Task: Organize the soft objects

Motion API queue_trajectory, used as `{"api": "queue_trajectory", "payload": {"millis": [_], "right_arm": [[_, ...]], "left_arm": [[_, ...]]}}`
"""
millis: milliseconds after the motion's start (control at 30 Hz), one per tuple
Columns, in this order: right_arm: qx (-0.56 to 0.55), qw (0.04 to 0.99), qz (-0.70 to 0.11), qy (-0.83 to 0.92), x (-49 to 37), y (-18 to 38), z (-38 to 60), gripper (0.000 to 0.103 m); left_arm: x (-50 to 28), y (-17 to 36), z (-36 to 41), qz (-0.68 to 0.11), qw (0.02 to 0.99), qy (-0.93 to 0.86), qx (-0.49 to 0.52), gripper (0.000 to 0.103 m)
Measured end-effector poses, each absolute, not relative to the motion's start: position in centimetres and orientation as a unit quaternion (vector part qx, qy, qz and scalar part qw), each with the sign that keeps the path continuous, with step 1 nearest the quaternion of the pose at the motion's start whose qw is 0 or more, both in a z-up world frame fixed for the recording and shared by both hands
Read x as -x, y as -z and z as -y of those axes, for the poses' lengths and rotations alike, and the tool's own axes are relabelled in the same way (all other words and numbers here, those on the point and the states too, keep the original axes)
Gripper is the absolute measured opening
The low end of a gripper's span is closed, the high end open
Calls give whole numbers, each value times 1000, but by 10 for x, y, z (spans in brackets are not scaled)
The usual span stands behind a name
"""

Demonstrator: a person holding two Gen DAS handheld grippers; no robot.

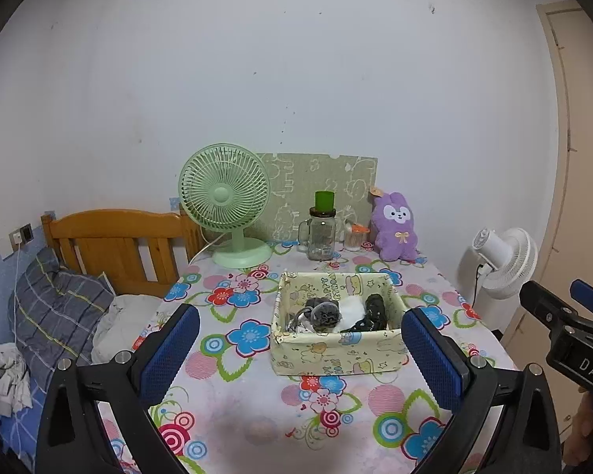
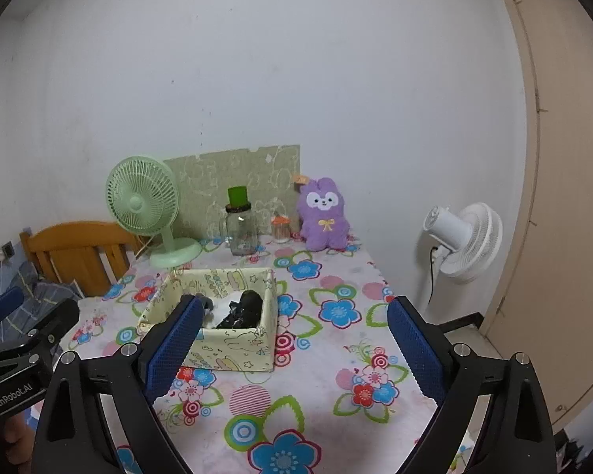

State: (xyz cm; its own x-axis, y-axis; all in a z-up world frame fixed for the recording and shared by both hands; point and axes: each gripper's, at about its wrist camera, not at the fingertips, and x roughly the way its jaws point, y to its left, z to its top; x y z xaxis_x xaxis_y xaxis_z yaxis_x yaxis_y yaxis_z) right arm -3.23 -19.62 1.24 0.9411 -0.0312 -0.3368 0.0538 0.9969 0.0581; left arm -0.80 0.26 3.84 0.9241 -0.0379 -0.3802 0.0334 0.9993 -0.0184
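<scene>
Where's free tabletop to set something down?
Free: the near strip of the table in front of the fabric box, and the right side beside it. Left of the box is open too. Crowded: the back edge, with green fan, glass jar and purple plush.

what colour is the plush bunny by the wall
Purple plush bunny, white face, yellow bow; clearest in the left wrist view.

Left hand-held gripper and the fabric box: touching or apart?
Apart. In the left wrist view the left hand-held gripper stands open and empty, its blue pads either side of the fabric box, with flowered tablecloth between.
</scene>
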Motion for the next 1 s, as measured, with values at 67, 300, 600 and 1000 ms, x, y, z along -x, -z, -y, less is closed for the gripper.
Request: {"api": "queue_trajectory", "payload": {"millis": [67,300,600,1000], "right_arm": [[-39,985,-168,18,36,-12,198,97],[-40,987,-154,14,46,-13,196,101],[-49,987,-151,9,48,-12,195,103],[-58,986,-159,5,46,-10,197,103]], "left_arm": [[11,-38,-3,-196,980,20,6,103],[15,-38,-5,-201,979,26,15,103],[20,-39,-5,-202,979,30,15,103],[23,-40,-3,-205,978,31,19,103]]}}
